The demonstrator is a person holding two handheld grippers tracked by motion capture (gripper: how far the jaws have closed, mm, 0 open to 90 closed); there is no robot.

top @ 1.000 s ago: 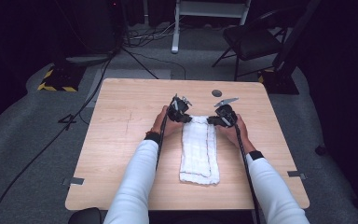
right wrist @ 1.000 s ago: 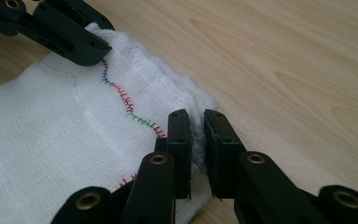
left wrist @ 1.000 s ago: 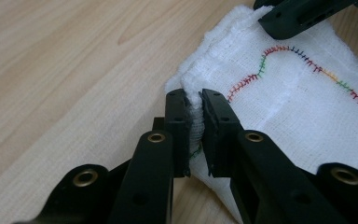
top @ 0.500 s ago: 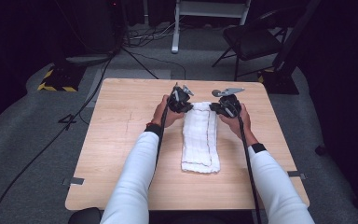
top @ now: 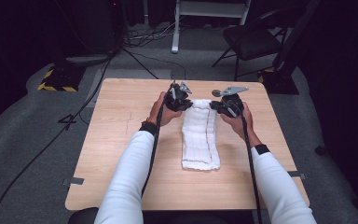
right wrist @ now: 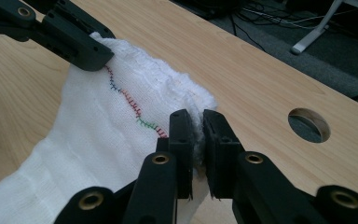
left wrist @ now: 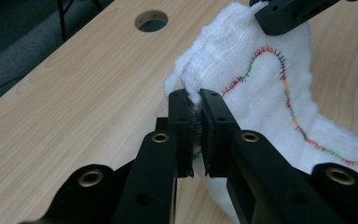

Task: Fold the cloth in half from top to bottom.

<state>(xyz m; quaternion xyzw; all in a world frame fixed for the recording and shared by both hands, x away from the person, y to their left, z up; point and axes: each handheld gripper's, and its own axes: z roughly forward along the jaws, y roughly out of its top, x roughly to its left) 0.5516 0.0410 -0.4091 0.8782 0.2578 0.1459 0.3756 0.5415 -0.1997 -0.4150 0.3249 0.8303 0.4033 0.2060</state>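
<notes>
The wooden bench (top: 121,154) carries a long white cloth (top: 199,140), folded lengthwise, with multicoloured stitching (left wrist: 284,88) along one edge. Its near end lies flat on the bench while its far end is lifted between the two grippers. The left gripper (left wrist: 194,119) has its fingers clenched on one far corner, and the right gripper (right wrist: 196,135) grasps the other corner. A round hole (right wrist: 309,124) lies in the bench beyond.

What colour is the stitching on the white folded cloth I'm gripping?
Multicoloured: the stitching on the white folded cloth runs red, green, blue and orange; clearest in the left gripper view.
</notes>
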